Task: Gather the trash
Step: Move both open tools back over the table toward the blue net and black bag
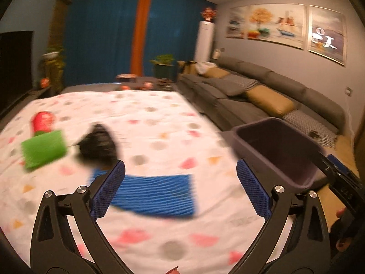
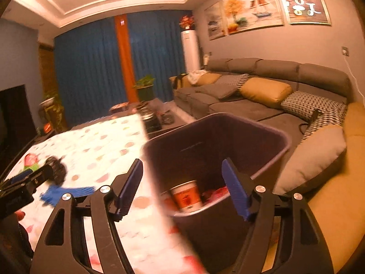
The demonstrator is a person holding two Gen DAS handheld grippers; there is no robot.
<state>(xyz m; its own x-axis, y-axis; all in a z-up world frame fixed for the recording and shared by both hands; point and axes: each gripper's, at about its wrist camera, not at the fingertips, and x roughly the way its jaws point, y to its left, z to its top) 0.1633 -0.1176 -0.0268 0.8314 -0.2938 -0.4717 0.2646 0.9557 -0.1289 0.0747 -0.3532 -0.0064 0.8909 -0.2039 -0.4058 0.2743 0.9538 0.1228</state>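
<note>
Trash on the patterned tablecloth [image 1: 159, 118], L to R: red can [image 1: 43, 121], green pad [image 1: 43, 148], black clump [image 1: 100, 143], blue pad [image 1: 157, 194]; bin [image 1: 278, 150] at R edge, cup [image 2: 187, 196] already inside.
L gripper [image 1: 180, 189] spread wide, empty, above blue pad; R gripper [image 2: 182, 187] spread, empty, over bin mouth; risk: flat pad could slip from pads or cloth bunch in the pinch, dragging items; motion blur hides what black clump is; bin contents beside cup unclear; bin base cut off.
</note>
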